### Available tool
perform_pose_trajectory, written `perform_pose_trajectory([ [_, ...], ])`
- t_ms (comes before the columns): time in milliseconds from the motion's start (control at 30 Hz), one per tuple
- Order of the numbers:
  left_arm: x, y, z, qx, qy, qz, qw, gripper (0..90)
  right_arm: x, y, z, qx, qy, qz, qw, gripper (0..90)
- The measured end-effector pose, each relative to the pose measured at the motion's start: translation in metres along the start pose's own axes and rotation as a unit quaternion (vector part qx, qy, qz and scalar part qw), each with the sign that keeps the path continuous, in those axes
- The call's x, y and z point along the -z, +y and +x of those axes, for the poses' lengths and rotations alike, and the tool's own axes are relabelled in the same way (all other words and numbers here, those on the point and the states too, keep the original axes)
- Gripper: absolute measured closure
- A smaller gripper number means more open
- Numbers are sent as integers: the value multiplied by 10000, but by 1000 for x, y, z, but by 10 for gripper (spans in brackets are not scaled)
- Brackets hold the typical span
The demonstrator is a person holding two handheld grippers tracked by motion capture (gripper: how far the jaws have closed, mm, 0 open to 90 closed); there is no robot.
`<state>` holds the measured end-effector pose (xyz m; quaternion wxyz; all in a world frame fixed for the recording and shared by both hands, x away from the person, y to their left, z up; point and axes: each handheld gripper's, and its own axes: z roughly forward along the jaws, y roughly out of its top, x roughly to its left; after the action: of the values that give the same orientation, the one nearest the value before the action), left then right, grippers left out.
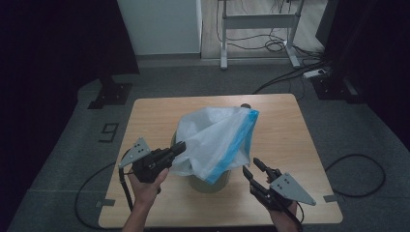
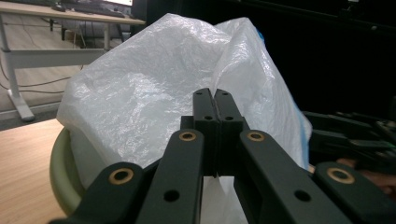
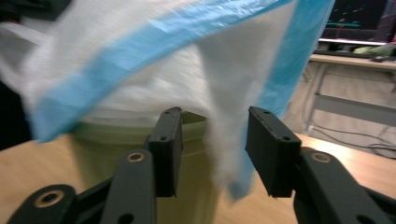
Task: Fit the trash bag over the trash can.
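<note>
A dim room with grey carpet holds a wooden tabletop [image 1: 154,116], and toward its near edge stands a pale green bin [image 1: 209,182] with a white, blue-edged plastic bag [image 1: 212,137] billowing up out of it. The left gripper [image 1: 178,147] is clamped on the bag's near-left side — its jaws pressed together with film pinched between them. The right gripper [image 1: 254,167], near the near-right corner, stands apart from the bin with jaws parted — a loose fold of bag hangs between them, unpressed.

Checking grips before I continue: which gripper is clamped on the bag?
The left gripper: its jaws are shut on the white bag. The right gripper stands open.
</note>
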<state>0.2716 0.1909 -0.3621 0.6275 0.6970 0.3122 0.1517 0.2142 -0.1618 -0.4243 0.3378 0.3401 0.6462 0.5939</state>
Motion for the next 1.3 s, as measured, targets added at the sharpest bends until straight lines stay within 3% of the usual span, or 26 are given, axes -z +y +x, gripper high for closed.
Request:
perform_pose_trajectory([
  [267,2,-3,3,153,-41,-23,9999,896,9,15,0,-10,17,-215,9998,492],
  [533,4,-8,5,167,-107,2,9998,895,-20,27,-16,-318,-58,-175,9993,494],
  [767,8,-18,3,151,-32,16,9999,893,-40,33,-11,-464,29,-132,9988,479],
  [933,11,-22,6,214,-30,28,9998,892,-51,36,-8,-805,165,-19,9966,405],
  [1100,10,-22,7,224,-28,56,9997,892,-62,35,-9,-1314,472,-10,9902,394],
  [1233,8,-22,8,229,-37,99,9997,892,-69,38,-11,-1521,681,-35,9860,453],
  [1300,5,-23,8,234,-44,123,9996,892,-70,39,-11,-1473,743,-46,9863,591],
])
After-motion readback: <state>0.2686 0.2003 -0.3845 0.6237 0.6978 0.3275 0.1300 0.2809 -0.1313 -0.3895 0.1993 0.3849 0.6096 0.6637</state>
